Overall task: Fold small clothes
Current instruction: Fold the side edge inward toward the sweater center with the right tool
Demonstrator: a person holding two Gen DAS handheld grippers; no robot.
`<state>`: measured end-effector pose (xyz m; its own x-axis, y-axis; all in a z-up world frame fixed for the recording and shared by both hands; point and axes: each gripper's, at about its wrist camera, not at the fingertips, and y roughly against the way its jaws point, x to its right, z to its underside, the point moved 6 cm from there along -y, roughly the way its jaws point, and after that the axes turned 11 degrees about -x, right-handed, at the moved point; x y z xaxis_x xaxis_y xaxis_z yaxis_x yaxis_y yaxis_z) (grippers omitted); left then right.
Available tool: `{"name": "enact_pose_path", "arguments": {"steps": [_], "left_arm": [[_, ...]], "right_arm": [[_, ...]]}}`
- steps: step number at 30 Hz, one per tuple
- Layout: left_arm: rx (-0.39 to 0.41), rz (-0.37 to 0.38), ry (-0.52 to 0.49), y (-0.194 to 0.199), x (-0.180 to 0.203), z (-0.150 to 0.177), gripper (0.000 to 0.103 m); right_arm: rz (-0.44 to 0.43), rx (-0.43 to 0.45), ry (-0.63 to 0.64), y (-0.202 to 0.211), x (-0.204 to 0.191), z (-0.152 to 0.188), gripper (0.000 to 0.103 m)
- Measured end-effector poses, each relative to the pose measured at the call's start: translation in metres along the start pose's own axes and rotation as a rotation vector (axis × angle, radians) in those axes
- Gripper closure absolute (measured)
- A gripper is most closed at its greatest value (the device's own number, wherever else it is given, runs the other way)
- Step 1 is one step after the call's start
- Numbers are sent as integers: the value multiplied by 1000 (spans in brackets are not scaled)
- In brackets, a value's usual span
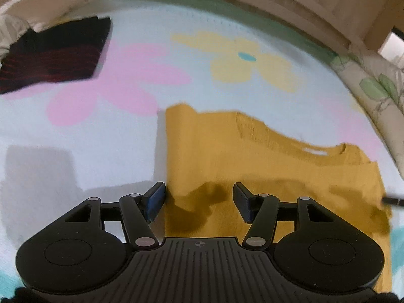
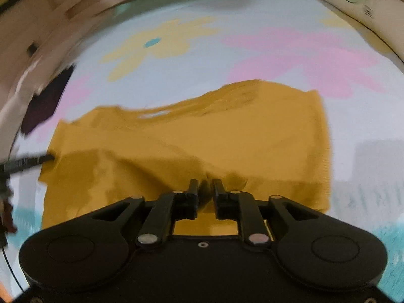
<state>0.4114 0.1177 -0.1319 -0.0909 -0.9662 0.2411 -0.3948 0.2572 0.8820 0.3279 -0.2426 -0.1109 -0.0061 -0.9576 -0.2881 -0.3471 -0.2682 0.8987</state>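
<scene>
Right gripper (image 2: 205, 189) pinches a fold of the yellow shirt (image 2: 202, 136); left gripper (image 1: 199, 199) hovers released above it on the flowered blanket (image 1: 126, 83).

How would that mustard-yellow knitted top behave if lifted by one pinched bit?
The mustard-yellow knitted top would probably hang limp: it already puckers into soft folds where the right gripper pinches it. It looks light and thin, lying nearly flat. Its knit seems unlikely to slip.

One mustard-yellow knit top (image 1: 265, 171), one dark maroon folded garment (image 1: 53, 55) (blurred), one pale flower-printed blanket (image 1: 151, 38) beneath, two black tools.
</scene>
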Motion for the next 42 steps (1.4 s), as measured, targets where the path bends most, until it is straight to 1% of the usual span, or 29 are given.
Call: {"name": "enact_pose_path", "arguments": {"steps": [1,3,5,7,10,12,16,18,21,24,25,26,27,28,31,34,38,42], "left_arm": [[-13,-1,-4,-3,-2,1,46],[-9,-2,-26,-4,-1,3,46],[-15,2,-32,-4,-2,2,45],[-13,11,-21,-4,-4,3,45],[-10,9,-28,-5,-3,4,45],[-11,2,-39,-6,-1,4,43],[-13,-4,-55,-7,2,5,39],[-13,0,-59,-8,3,5,37],[-11,12,-46,-8,2,5,37],[-7,28,-30,-7,-1,4,36],[-7,31,-28,-7,-1,4,36],[-4,33,-27,-7,-1,4,36],[-2,33,-28,-6,-1,4,36],[1,33,-30,-6,-1,4,36],[18,30,-29,-2,-1,1,37],[75,16,-9,8,-3,-7,37],[154,11,15,26,-3,-20,37],[167,11,23,29,-3,-25,37]], "right_arm": [[-5,24,-5,4,1,-4,61],[-36,43,-21,5,7,-13,58],[-63,22,-43,-6,8,-17,58],[-51,-18,-67,-19,11,-18,58],[-20,-72,-77,-29,15,-6,58],[-16,-74,-71,-27,17,-5,58],[-41,-93,-84,-25,18,0,52],[-54,-102,-76,-23,17,4,51],[-94,-100,-65,-27,13,5,47],[-136,-91,-54,-34,5,4,47],[-138,-88,-40,-36,2,4,51],[-132,-88,-22,-38,-1,3,57],[-119,-90,-4,-39,-4,2,85],[-118,-89,1,-39,-6,2,88],[-110,-54,34,-30,-14,-7,89],[-102,28,68,-5,-22,-28,89],[-90,108,62,18,-20,-50,89],[5,146,62,21,-2,-59,89]]}}
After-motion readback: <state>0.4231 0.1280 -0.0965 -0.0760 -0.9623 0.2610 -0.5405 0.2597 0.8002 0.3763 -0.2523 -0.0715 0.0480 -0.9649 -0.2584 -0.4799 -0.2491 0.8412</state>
